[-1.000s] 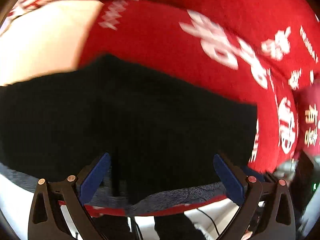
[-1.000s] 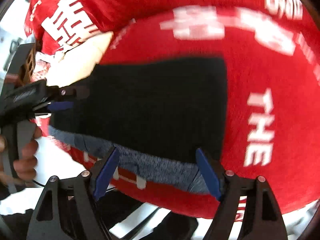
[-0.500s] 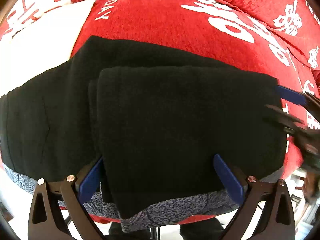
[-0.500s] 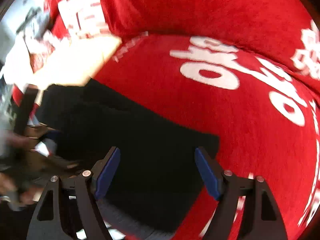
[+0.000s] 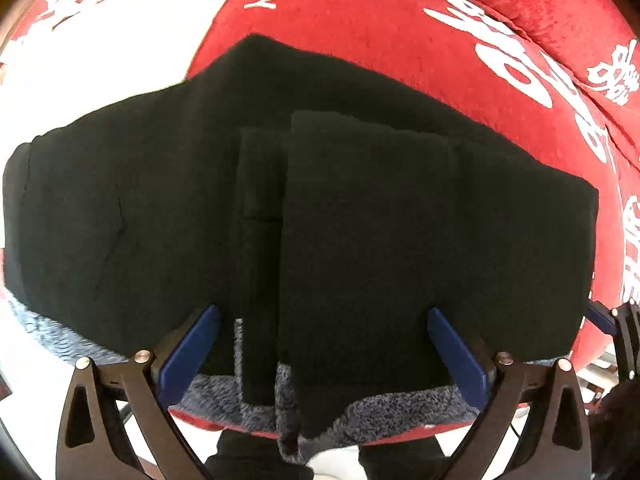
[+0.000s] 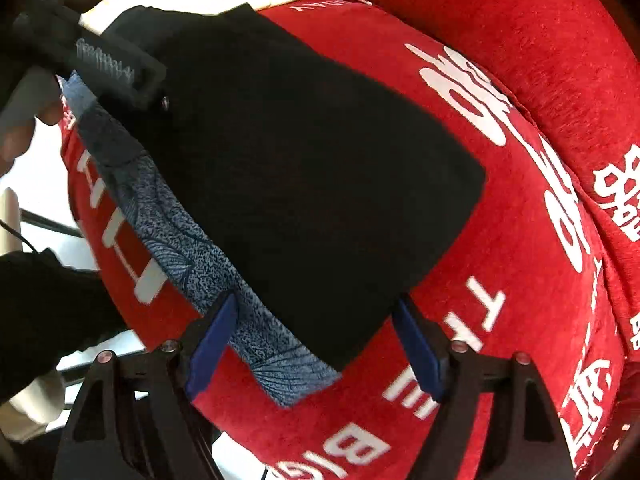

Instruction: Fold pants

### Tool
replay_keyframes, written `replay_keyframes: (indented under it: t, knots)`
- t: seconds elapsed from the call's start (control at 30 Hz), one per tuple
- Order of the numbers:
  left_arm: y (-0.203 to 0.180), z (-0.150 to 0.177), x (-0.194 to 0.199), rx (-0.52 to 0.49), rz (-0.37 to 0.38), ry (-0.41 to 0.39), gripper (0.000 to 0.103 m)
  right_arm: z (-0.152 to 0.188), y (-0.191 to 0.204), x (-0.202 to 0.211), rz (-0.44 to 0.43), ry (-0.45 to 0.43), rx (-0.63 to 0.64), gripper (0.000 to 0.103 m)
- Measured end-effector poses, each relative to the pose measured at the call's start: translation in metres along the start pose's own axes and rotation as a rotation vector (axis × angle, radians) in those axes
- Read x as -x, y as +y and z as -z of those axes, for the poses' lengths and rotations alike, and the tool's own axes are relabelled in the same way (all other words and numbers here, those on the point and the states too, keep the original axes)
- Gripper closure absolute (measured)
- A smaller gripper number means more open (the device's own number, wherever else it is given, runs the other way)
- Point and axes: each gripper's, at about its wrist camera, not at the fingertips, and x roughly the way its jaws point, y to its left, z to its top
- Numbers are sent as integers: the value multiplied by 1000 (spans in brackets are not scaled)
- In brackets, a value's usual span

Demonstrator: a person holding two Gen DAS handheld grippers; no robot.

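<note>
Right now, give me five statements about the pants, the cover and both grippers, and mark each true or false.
1. The pants are black. True.
2. The left gripper is clamped on the pants. False: its jaws stand wide open, gripping nothing.
3. The pants lie on a red cover with white lettering. True.
4. A blue-grey patterned cloth shows under the pants' near edge. True.
5. The right gripper holds a corner of the pants. False: it is open, with the corner lying loose between its fingers.
</note>
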Motion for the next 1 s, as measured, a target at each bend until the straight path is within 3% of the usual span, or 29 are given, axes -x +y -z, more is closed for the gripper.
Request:
replay_keyframes:
  t: [0.1,0.17,0.23,0.33,0.4,0.43,0.5,0.6,0.7,0.8,0.87,0.93,1.0]
  knots:
    - [5,8,24,7,-7,-83,0,-5,-5,24,-3,-26,-24,21]
    - [6,15,25,-9,-34,-87,0,-9,-3,41,20,-63,-9,21]
    - [4,22,9,-33,-75,-41,0,-16,0,49,14,-99,-12,21]
    - [14,25,-7,32,-6,-27,0,-33,6,30,-2,-91,-23,20]
    - [16,23,-2,31,12,-24,0,-41,12,-3,-10,10,-24,18]
    - [25,24,8,36,11,-50,0,-45,13,-5,-5,5,-18,12]
    - [43,27,23,62,30,-101,0,-57,12,3,-8,20,-24,10]
    - [75,27,17,106,32,-76,0,-74,17,29,-30,-63,-47,10]
    - [93,21,-3,148,124,-28,0,-100,35,28,-39,-95,-47,10]
    - [87,15,6,101,135,-42,0,-123,49,-3,-38,-30,-52,10]
    - [106,16,18,145,153,-77,0,-126,56,-24,1,45,-35,6]
    - [133,21,20,192,135,-69,0,-138,60,-13,7,28,-34,7]
    - [161,26,17,248,112,-63,0,-146,66,6,-39,-44,-30,7]
